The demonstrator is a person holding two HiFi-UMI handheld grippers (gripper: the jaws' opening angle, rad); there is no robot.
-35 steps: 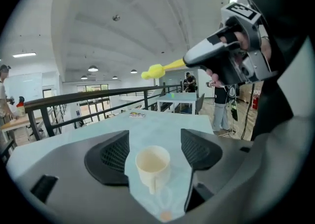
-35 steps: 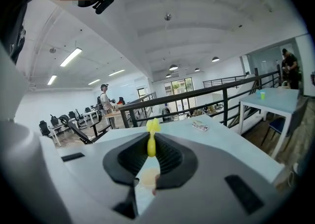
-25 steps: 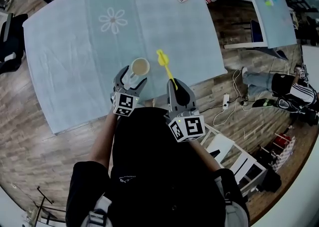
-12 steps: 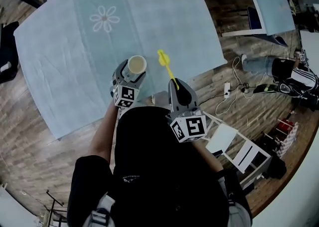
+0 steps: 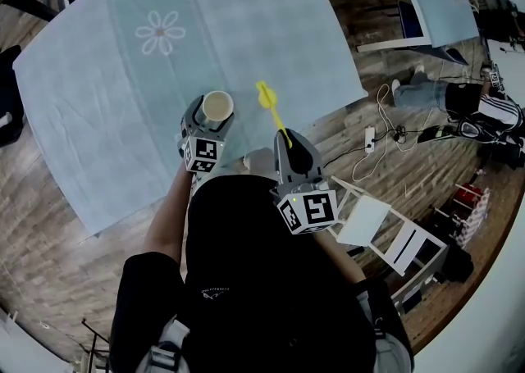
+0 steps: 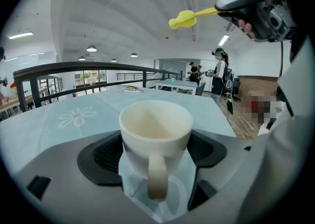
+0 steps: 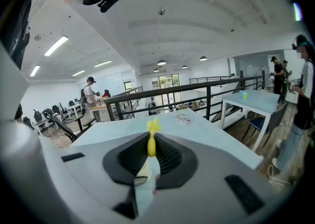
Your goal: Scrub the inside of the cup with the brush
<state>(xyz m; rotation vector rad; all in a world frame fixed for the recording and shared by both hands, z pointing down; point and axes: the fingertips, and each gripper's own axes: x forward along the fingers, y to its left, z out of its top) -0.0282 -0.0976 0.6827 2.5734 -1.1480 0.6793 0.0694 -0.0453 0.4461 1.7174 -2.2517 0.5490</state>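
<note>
The cream cup point(image 5: 217, 106) is gripped upright by the left gripper's point(image 5: 210, 120) jaws at the worktop's point(image 5: 123, 101) near edge, while the yellow brush point(image 5: 269, 99) (apart from the cup) is clamped in the right gripper's point(image 5: 286, 141) jaws.

I see a plain cream cup point(image 5: 217, 106). Brush point(image 5: 268, 97) is yellow throughout. Desk point(image 5: 98, 117) is pale blue-green, with a white daisy print point(image 5: 160, 33) at 11 o'clock of the cup. Jaws grey, black ribbed pads. Marker cubes point(image 5: 308, 210) have black-and-white squares. Floor point(image 5: 49, 224) is brown wood planks.
</note>
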